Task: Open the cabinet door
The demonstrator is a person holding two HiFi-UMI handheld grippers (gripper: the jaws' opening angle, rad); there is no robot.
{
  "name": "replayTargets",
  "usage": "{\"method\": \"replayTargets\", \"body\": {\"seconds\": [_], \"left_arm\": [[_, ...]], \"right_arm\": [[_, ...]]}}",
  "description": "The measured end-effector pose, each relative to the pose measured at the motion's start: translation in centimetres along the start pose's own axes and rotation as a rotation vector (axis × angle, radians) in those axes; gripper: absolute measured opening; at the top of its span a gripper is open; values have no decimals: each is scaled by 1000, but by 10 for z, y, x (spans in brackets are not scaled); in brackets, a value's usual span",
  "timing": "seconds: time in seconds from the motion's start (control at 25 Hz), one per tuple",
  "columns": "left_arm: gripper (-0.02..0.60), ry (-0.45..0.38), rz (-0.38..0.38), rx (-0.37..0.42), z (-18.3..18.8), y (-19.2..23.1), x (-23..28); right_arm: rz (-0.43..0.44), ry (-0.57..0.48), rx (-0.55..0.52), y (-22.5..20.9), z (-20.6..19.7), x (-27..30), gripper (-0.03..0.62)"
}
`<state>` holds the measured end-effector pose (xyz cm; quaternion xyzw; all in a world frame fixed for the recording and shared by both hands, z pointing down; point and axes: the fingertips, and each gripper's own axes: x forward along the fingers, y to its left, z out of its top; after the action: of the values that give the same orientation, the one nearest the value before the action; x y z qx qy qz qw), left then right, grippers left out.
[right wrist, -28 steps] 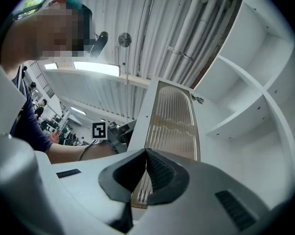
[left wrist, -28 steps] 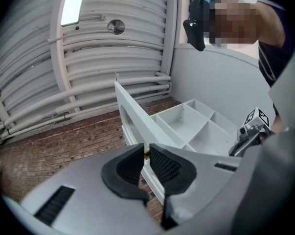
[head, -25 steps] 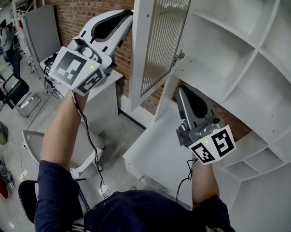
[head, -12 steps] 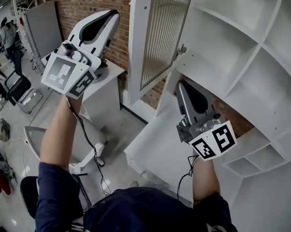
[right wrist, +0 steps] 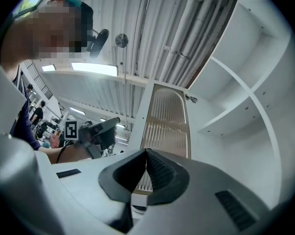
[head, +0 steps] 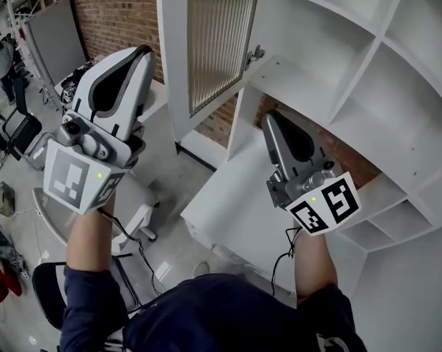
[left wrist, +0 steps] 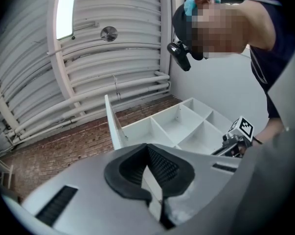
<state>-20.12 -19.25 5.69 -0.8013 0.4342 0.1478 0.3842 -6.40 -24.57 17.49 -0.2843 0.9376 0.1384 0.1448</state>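
Ahead, the cabinet door [head: 219,46] stands between left gripper [head: 138,56] and right gripper [head: 270,120], untouched.

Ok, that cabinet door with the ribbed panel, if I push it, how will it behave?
The cabinet door probably swings as one stiff piece about its hinge, given its solid white frame. The ribbed panel looks like glass, possibly fragile, so pushing the frame seems safer. It hangs open and free, so a light nudge likely moves it.
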Motion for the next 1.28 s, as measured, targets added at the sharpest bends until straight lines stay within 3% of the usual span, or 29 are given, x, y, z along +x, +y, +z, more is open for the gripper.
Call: {"method": "replayTargets", "body": {"seconds": [0.08, 0.24, 0.56, 0.76, 1.0, 1.28], "left_arm": [[6, 4, -26, -6, -2, -29, 6], [6, 61, -76, -56, -40, -83, 10], [6, 112, -178, -296, -100, -187, 47], [6, 124, -217, -433, -115, -232, 63], [6, 116, -244, -455, -124, -263, 73], [6, 175, -249, -495, -148, -290, 70]], "right_arm": [[-10, 5, -3, -5, 0, -14, 25], [-45, 15, -6, -20, 2, -42, 25], [-150, 54, -32, -61, -1, -110, 25], [-220, 86, -46, -73, 5, -149, 25], [-251, 108, -40, -81, -3, -176, 25], [-279, 134, -12, -88, -21, -193, 25]]}}
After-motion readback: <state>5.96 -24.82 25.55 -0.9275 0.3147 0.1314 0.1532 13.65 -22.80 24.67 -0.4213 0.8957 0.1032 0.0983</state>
